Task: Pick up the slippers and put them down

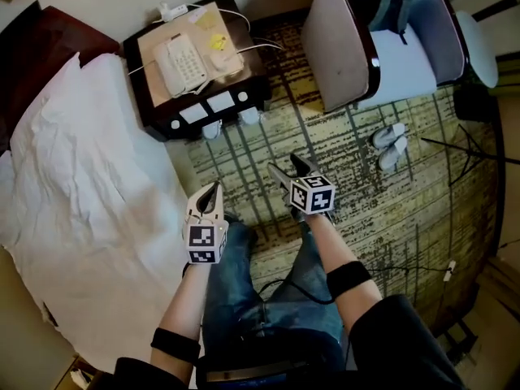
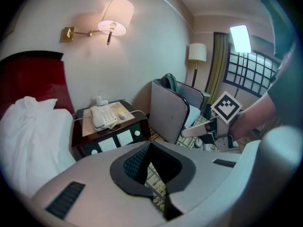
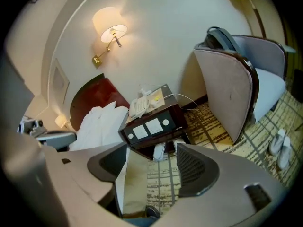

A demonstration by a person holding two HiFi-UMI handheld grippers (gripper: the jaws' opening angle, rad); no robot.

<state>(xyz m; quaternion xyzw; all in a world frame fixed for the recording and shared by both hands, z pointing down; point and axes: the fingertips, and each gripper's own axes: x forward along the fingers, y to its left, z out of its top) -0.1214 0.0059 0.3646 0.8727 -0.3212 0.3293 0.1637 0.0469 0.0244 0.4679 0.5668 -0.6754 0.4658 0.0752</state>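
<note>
A pair of pale slippers (image 1: 390,145) lies side by side on the patterned carpet in front of the armchair; the right gripper view shows this pair (image 3: 280,147) at its far right edge. A second white pair (image 1: 230,123) is tucked under the nightstand's front, and in the right gripper view it (image 3: 160,151) shows in the gap between the jaws, further off. My right gripper (image 1: 290,168) hangs open over the carpet with nothing between its fingers. My left gripper (image 1: 213,190) is shut and empty, beside the bed's edge.
A dark nightstand (image 1: 162,112) with a white phone (image 1: 180,62) and cables stands between the bed (image 1: 81,201) and a grey armchair (image 1: 382,39). A tripod leg and a cable (image 1: 459,149) cross the carpet at the right. The person's legs (image 1: 268,299) are below the grippers.
</note>
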